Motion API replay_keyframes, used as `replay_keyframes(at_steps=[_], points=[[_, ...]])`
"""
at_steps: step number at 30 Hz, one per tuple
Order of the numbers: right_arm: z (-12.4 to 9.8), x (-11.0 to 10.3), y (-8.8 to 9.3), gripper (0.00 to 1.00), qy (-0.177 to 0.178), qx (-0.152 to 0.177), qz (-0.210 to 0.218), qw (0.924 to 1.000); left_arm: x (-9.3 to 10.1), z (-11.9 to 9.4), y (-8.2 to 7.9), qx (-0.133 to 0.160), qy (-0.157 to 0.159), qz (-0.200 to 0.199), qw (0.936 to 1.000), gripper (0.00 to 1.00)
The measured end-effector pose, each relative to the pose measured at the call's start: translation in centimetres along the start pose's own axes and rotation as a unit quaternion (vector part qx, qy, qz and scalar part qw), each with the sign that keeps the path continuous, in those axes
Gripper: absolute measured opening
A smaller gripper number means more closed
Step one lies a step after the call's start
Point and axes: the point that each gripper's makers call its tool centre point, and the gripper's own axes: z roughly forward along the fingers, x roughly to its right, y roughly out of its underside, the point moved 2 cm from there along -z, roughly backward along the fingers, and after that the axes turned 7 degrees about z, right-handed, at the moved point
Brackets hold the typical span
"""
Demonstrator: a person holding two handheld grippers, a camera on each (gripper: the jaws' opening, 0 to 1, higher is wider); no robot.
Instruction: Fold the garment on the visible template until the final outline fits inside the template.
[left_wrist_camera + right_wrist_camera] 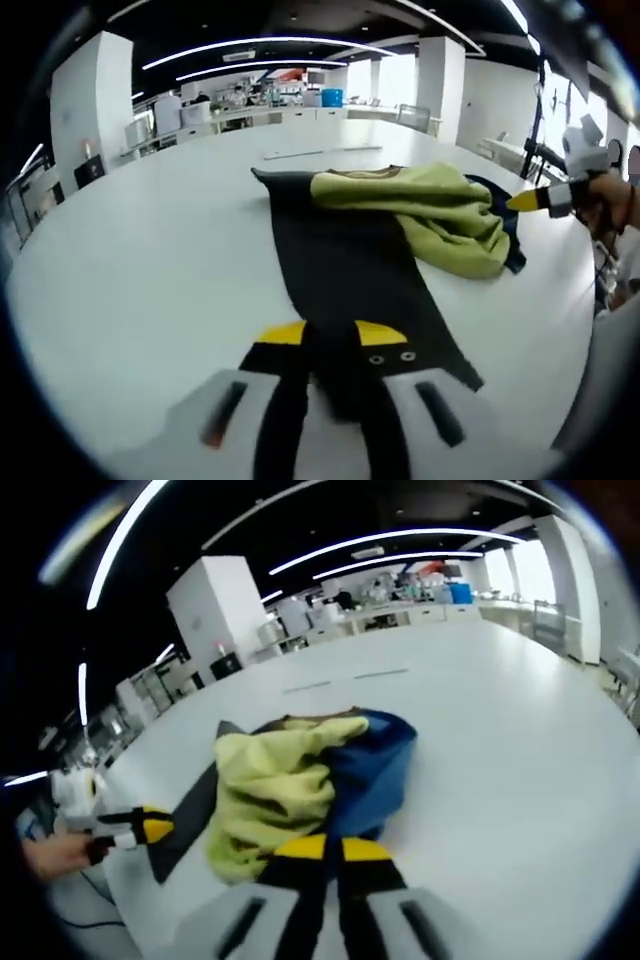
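A crumpled yellow-green garment (430,212) with a blue part (372,765) lies heaped on the far end of a long black template sheet (345,265) on the white table (150,260). My left gripper (333,335) sits at the sheet's near end, with dark cloth pinched between its yellow-tipped jaws. In the right gripper view it appears at the left (150,827), held by a hand, its tip against the sheet (190,810). My right gripper (332,848) has its jaws together at the garment's near edge (270,790). The left gripper view shows it at the right (525,200), touching the blue hem.
The round white table stretches wide around the sheet, with its edge near on the right (560,330). A thin strip (320,152) lies on it beyond the garment. Desks, white pillars (225,605) and chairs stand far behind.
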Motion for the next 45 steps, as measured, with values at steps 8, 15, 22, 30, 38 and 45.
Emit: replay_keyframes(at_steps=[8,15,22,30,38,45], points=[[-0.6,0.1,-1.0,0.0,0.007,0.017,-0.015,0.9997,0.6,0.2,-0.1,-0.006,0.008,0.012,0.9999,0.0],[-1.1,0.1,-1.9,0.0,0.007,0.033,-0.017,0.9993,0.3,0.4,0.1,-0.02,0.009,0.01,0.9997,0.0],[-1.6,0.6,-2.7,0.0,0.008,0.035,-0.031,0.9989,-0.2,0.1,0.1,-0.021,0.009,-0.01,0.9997,0.0],[-2.6,1.4,-3.6,0.0,0.009,0.049,-0.027,0.9984,-0.9,-1.0,-1.4,-0.01,0.0,-0.007,0.9999,0.0],[-3.6,2.6,-4.6,0.0,0.016,0.049,-0.024,0.9984,-3.6,-2.6,-2.8,0.009,-0.028,0.0,0.9996,0.0],[-4.1,3.9,-5.6,0.0,0.027,0.043,-0.025,0.9984,-6.0,-3.7,-2.5,0.008,-0.047,-0.01,0.9988,0.0]])
